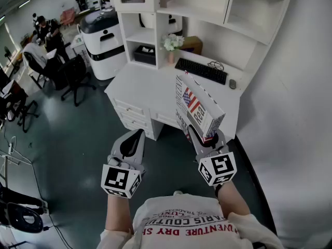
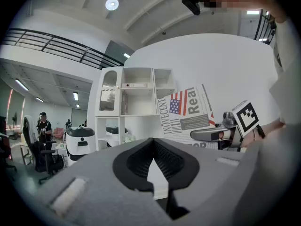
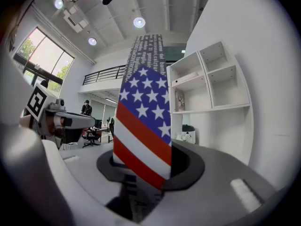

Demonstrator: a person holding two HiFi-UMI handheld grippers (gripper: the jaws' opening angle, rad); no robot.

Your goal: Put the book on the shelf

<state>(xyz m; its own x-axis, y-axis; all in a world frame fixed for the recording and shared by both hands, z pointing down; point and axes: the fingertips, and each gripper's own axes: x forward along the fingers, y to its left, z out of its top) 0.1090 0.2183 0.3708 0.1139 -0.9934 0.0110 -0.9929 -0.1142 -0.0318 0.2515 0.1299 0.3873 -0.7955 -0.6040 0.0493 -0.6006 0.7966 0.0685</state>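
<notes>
Head view shows us both tongs held out level, side by side, above the dark floor [image 1: 93,154]. We see the right tongs [image 1: 196,135] pinching the near end of the book [image 1: 199,105]. The book has a flag on it with white stars and red stripes. It sticks out away from us, a bit tilted, up in the air on the near side of the white tabletop [image 1: 148,87]. It is not on the shelf [image 1: 207,14] yet.

Right gripper view shows us the same thing from up close. The flag book stands right between the two pads, and the pads press on both its sides.

We see the left tongs [image 1: 137,135] to the left of the right tongs, near them but not touching. Their tips are closed together in a point, and we see nothing held between them.

The shelf is white and stands at the far side of the tabletop, next to the white wall on the right. A black keyboard [image 1: 201,70] lies on the tabletop. White flowers [image 1: 172,42] stand to the left of the keyboard.
</notes>
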